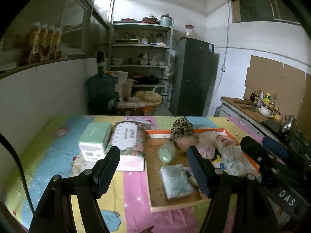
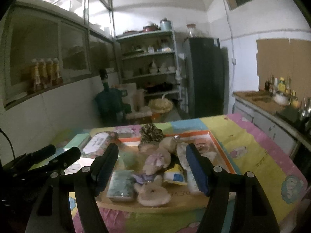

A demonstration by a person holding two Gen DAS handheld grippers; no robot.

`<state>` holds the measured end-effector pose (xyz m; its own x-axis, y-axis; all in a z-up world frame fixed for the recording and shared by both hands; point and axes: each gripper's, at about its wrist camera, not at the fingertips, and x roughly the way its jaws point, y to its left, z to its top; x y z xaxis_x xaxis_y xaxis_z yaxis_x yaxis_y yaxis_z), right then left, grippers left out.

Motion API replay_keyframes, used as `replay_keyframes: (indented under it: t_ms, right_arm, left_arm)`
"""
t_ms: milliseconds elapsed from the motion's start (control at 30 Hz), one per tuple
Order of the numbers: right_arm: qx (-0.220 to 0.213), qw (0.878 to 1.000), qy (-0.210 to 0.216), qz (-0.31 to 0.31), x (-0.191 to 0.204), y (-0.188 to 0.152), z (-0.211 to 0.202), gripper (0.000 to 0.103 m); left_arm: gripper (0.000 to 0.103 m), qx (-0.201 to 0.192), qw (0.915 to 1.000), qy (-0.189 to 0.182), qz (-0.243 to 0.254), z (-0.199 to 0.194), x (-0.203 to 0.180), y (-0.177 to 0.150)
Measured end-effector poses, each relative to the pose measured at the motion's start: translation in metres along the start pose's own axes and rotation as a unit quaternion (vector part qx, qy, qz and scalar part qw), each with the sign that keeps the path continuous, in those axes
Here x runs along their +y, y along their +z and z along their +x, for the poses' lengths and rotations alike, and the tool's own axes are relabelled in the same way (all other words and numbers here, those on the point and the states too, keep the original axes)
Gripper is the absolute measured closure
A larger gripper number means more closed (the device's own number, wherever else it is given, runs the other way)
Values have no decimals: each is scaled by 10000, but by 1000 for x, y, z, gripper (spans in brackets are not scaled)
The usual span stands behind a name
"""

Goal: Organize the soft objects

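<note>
Gaping empty: left claw [image 1: 153,160], right claw [image 2: 152,159].

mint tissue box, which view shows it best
The left wrist view: the mint tissue box sits whole on the tablecloth, left of the floral pack. In the right wrist view only a dim strip shows behind the other gripper's fingers.

Dim, greenish indoor light from above, soft motion blur, heavy fisheye bending, black vignetted corners.
</note>
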<state>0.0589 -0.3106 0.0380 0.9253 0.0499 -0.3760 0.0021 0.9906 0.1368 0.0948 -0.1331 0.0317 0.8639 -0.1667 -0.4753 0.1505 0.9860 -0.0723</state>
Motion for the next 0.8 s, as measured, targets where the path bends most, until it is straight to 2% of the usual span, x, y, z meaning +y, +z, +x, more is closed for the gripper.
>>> replay_keyframes:
  t_ms: [300,533,800]
  right_arm:
    - [-94,9999,17,-67,33,-14,-30,30]
    - [-313,9991,-286,-82,41,-18,-46,30]
    - [-351,9987,-363,-59,46,-25,-56,30]
  left_arm:
    - [33,-83,9999,126,-48,-32,17,-14]
    - [33,-148,9994,303,-83,-44,30,-21]
    - [33,-150,9991,384,-70,-51,38,-30]
